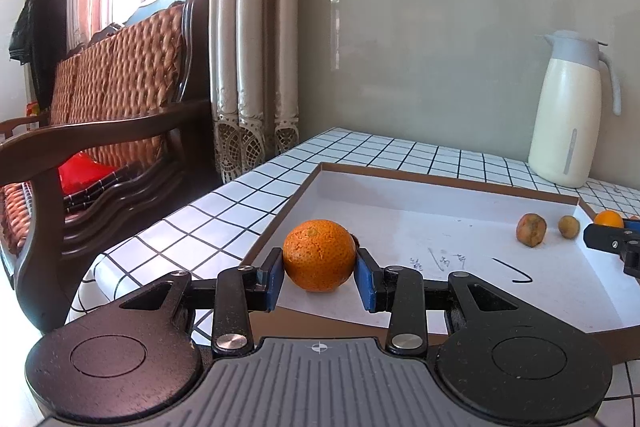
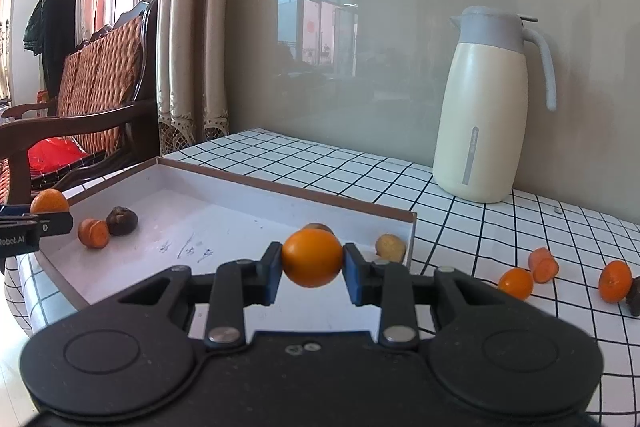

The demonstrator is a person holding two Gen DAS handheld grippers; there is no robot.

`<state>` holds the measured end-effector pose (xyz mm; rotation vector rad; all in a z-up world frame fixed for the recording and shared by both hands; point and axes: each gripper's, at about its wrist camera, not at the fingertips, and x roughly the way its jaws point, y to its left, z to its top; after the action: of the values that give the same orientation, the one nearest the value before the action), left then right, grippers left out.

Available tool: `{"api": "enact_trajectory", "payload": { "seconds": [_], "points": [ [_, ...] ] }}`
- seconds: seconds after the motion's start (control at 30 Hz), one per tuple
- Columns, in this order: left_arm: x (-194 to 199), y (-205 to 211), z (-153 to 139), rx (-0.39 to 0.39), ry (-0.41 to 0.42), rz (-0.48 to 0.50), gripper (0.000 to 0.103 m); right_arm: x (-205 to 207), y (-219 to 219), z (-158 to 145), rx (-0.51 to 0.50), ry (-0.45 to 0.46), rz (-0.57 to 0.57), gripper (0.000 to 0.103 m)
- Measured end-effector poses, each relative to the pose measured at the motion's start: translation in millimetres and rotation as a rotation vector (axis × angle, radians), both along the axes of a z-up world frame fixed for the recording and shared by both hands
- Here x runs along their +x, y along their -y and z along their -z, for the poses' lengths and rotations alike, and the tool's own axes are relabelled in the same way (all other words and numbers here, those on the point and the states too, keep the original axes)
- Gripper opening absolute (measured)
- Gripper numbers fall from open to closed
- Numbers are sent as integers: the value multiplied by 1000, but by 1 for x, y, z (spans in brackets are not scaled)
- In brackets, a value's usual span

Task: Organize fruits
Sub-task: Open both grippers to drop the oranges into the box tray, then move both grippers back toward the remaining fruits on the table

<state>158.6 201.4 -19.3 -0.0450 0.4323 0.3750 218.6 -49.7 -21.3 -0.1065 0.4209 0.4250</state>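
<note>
loose fruit [image 2: 516,282] beyond tray [image 2: 410,227]

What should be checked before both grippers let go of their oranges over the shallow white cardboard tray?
1. Left gripper pads pressed on the rough-skinned orange: ok.
2. Right gripper pads pressed on the smooth orange: ok.
3. Rough orange over the white cardboard tray with brown rim: ok, near its left edge.
4. Smooth orange over the tray floor: ok.
5. Brown fruits clear of the drop spot: cannot tell.
6. Fruit left out on the white tiled table: not ok, several pieces remain.
</note>
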Motion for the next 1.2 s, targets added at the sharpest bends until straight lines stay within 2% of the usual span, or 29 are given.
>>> {"api": "enact_trajectory", "payload": {
  "seconds": [0.37, 0.43, 0.47, 0.5, 0.53, 0.57, 0.63, 0.73, 1.2],
  "points": [
    [1, 3, 1, 2, -6, 11, 38, 5, -2, 1, 4, -4, 10, 25],
    [1, 7, 0, 13, -9, 10, 42, 5, -4, 1, -25, 10, 23, 39],
    [-2, 9, -2, 33, 8, -3, 74, 3, -5, 0, -42, 37, 43, 71],
    [-7, 11, -4, 54, 38, -22, 97, -3, -4, -2, -45, 92, 76, 98],
    [-14, 14, -7, 82, 95, -52, 103, -7, -2, -4, -35, 134, 93, 97],
    [-19, 16, -10, 101, 137, -61, 103, -10, 0, -7, -23, 149, 93, 97],
    [-22, 16, -13, 91, 159, -48, 103, -10, 3, -10, -7, 139, 99, 97],
    [-18, 17, -10, 101, 144, -46, 103, -11, 6, -9, -27, 161, 119, 97],
    [-17, 22, -9, 112, 117, -37, 103, -12, 2, -7, -43, 143, 98, 97]
  ]
}}
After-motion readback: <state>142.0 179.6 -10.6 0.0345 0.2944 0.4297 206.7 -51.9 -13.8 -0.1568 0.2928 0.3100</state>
